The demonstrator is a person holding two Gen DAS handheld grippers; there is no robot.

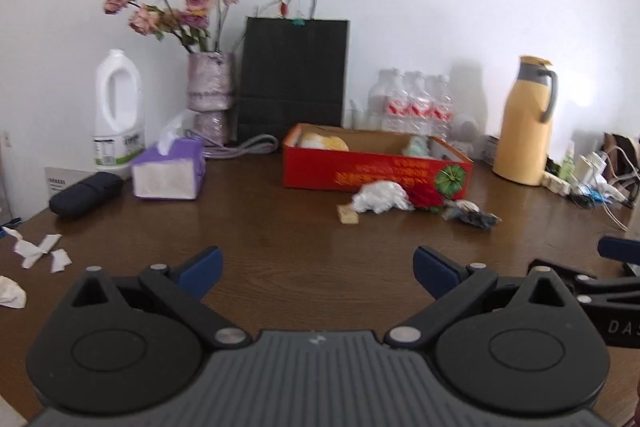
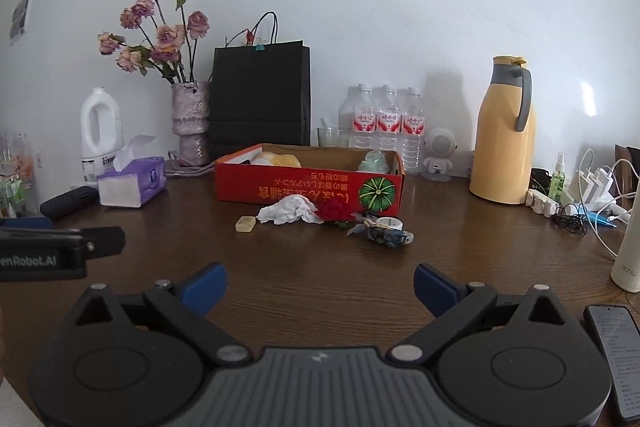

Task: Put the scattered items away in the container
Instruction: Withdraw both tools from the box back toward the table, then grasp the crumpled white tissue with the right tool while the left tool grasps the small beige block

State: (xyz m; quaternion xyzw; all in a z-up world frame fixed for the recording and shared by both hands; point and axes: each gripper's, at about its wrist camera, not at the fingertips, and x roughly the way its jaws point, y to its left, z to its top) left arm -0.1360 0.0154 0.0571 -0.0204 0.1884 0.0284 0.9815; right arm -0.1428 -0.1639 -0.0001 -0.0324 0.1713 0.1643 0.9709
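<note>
A red cardboard box (image 1: 360,173) (image 2: 280,187) stands open at the table's middle back, with a yellow item (image 2: 278,159) and a pale green item (image 2: 374,161) inside. In front of it lie a crumpled white tissue (image 1: 380,197) (image 2: 286,211), a red flower (image 1: 428,195) (image 2: 334,209), a beige eraser (image 1: 347,215) (image 2: 245,223), a tape roll (image 2: 390,223) and a dark bundle of small bits (image 1: 474,215) (image 2: 388,235). My left gripper (image 1: 318,271) is open and empty, well short of them. My right gripper (image 2: 320,287) is open and empty beside it.
Along the back stand a white jug (image 1: 118,107), a purple tissue box (image 1: 168,169), a vase of dried roses (image 1: 210,83), a black paper bag (image 1: 294,79), water bottles (image 2: 386,123) and a yellow thermos (image 2: 504,131). Paper scraps (image 1: 40,251) lie left; phone (image 2: 614,347) and cables (image 2: 592,203) right.
</note>
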